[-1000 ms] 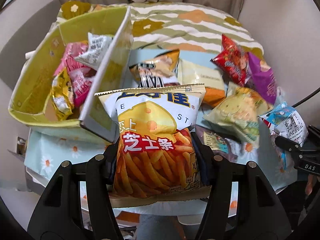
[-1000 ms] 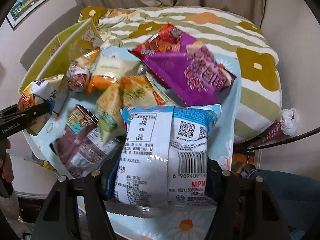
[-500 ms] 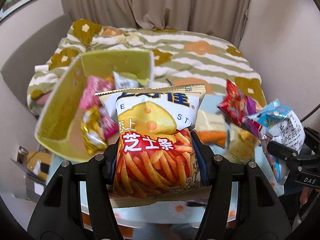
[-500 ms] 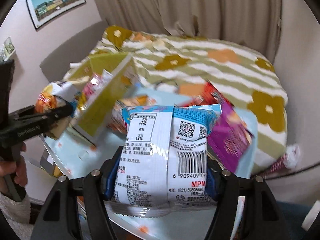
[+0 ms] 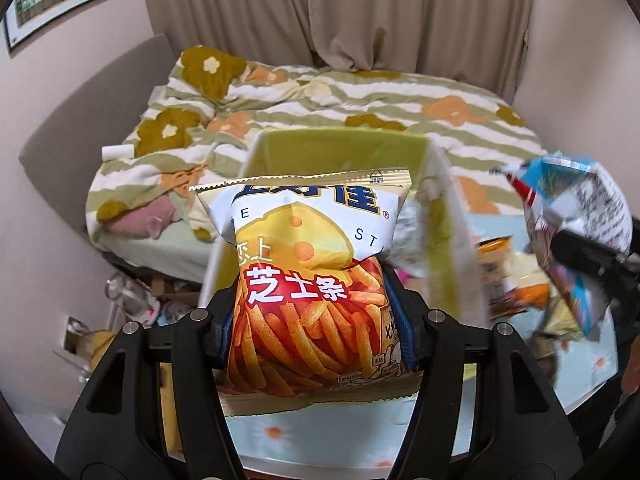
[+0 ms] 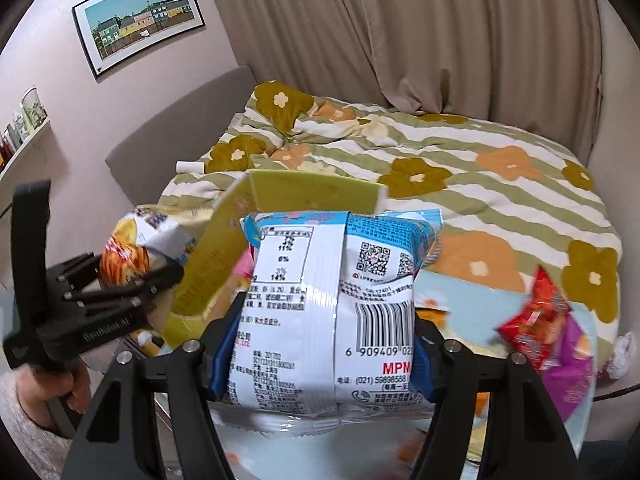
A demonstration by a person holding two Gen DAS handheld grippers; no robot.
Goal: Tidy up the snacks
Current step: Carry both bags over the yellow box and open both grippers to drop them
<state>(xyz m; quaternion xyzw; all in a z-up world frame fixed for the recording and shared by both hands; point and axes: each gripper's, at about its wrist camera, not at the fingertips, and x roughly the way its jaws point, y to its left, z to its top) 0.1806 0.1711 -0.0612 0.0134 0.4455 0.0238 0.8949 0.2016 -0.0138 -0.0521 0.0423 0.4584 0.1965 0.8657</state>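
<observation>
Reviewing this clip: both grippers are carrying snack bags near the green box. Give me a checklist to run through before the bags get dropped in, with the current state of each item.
1. Left gripper clamped on the cheese stick bag: ok, pads press both sides.
2. Right gripper clamped on the blue and white snack bag: ok.
3. Green box open at the top: ok.
4. Cheese stick bag above the box opening: cannot tell; the box sits right behind it in the left wrist view.
5. Room left inside the box: cannot tell, both bags hide the interior.
6. The two grippers apart from each other: ok, each shows at the edge of the other's view, not touching.
</observation>
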